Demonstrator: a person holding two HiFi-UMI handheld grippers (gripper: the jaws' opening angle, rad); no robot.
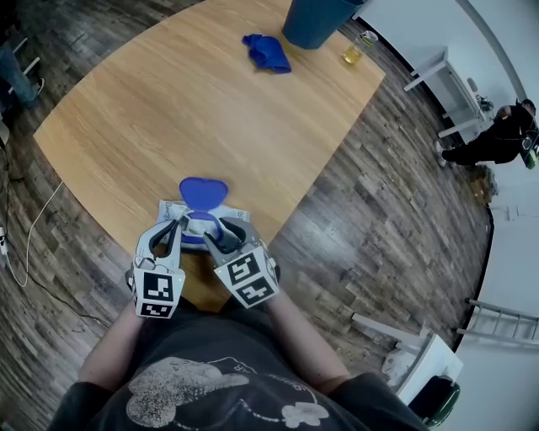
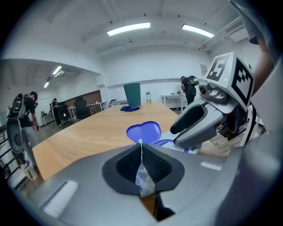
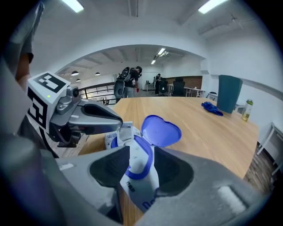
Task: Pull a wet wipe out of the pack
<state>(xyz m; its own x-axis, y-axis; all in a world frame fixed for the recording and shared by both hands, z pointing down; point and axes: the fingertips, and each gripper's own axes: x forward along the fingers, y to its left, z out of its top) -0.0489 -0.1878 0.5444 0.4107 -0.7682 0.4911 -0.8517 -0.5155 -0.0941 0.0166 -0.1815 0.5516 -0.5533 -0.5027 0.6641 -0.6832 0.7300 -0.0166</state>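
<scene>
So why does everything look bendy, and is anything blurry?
Left gripper view: the wide lens curves the long white ceiling lights, and the corners go black. Right gripper view: the same round dark rim, with things near it smeared. Head view: the light wooden table has straight edges that bow outward, and it is evenly lit.

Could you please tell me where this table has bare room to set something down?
The broad middle of the table is bare, between the wipe pack at the near edge and the blue cloth and teal bin at the far end. Crowded only at the pack, where the left gripper and right gripper work.
</scene>
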